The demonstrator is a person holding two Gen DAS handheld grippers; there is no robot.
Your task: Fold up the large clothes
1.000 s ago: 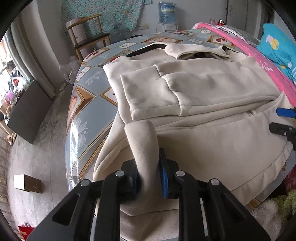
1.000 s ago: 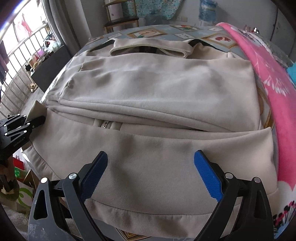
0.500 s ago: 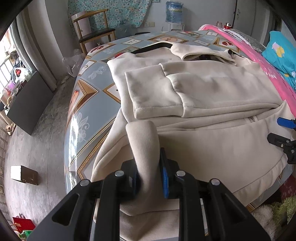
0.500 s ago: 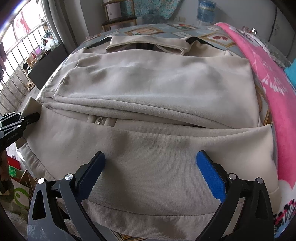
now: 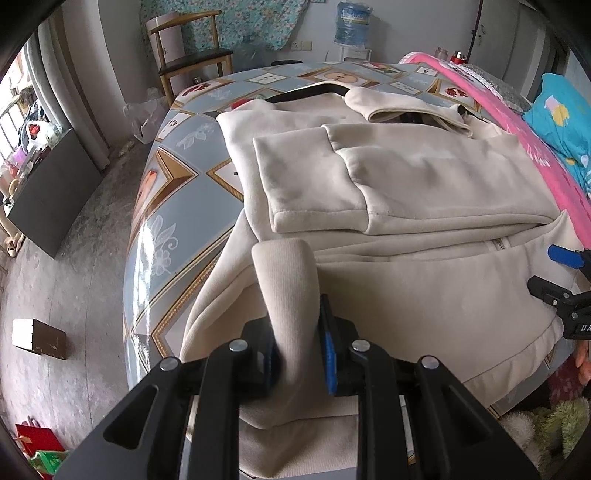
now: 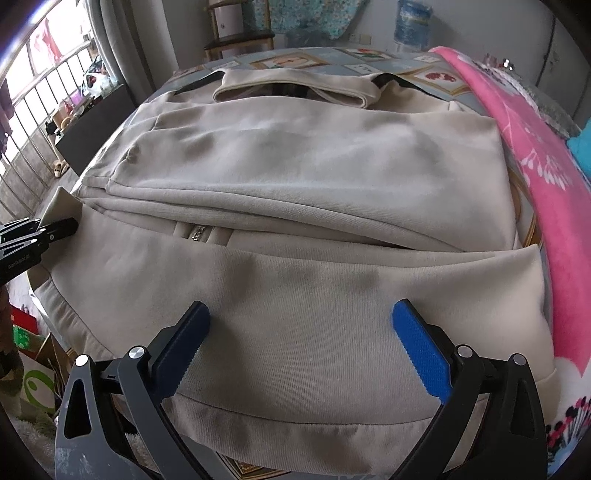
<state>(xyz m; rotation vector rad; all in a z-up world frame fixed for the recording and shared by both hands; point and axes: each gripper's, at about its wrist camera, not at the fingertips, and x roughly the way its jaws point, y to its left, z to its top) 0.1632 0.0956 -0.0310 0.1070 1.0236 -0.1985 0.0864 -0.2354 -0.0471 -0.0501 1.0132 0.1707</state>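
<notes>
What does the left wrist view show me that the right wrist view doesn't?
Only the left wrist view: the left gripper shut on a bunched hem corner of the beige jacket, plus the cardboard box on the floor.

Only the right wrist view: the right gripper open above the jacket's lower panel, holding nothing, the window bars, and the zipper pull seen clearly.

Both: the folded-in sleeves, the collar, the patterned tablecloth, pink blanket, wooden chair, water jug, and each other's fingers at the frame edge.
</notes>
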